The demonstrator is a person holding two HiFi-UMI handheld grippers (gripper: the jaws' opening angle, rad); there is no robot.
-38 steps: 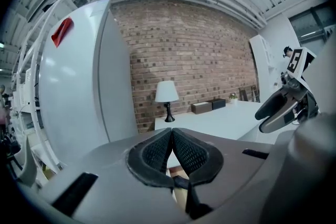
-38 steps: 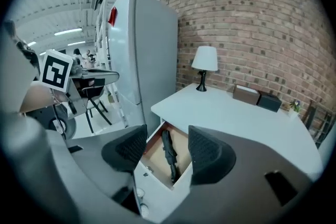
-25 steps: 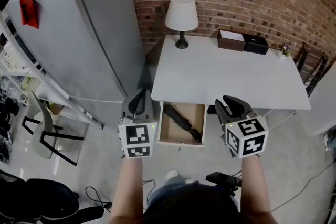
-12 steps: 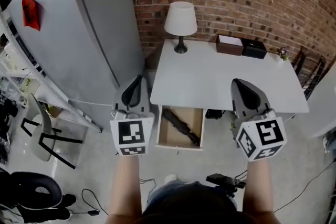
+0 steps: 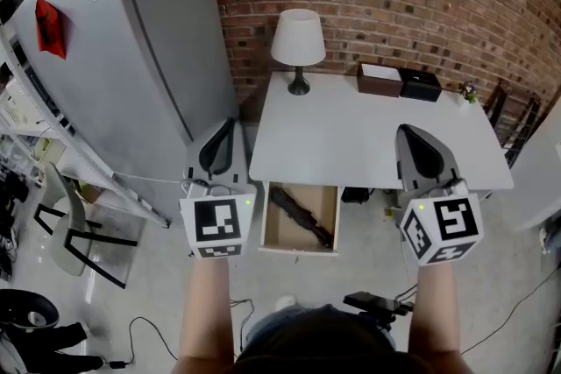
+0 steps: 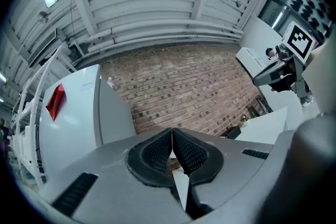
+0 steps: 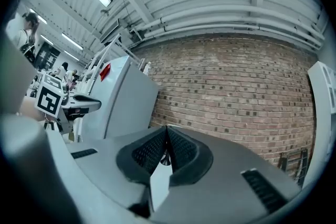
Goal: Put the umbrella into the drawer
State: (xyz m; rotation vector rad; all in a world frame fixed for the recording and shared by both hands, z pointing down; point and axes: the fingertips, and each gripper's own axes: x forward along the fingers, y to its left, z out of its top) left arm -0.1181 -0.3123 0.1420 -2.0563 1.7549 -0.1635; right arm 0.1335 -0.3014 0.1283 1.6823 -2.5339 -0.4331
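Observation:
In the head view a folded black umbrella (image 5: pixel 302 216) lies slantwise inside the open wooden drawer (image 5: pixel 301 247) under the white table (image 5: pixel 377 144). My left gripper (image 5: pixel 219 141) hovers left of the drawer, raised in front of the fridge, with its jaws shut and empty. My right gripper (image 5: pixel 418 146) hangs over the table's front right part, jaws also shut on nothing. Both gripper views look up at the brick wall, with the left gripper (image 6: pixel 171 144) and the right gripper (image 7: pixel 166 144) each showing pads pressed together.
A white lamp (image 5: pixel 297 43) stands at the table's back left. A brown box (image 5: pixel 379 78) and a black box (image 5: pixel 419 85) sit at the back. A tall grey fridge (image 5: pixel 131 57) stands to the left. Chairs (image 5: pixel 74 228) and cables lie on the floor.
Both grippers have risen and tilted up from beside the drawer. The right gripper's jaws closed from partly open. The umbrella stays in the drawer.

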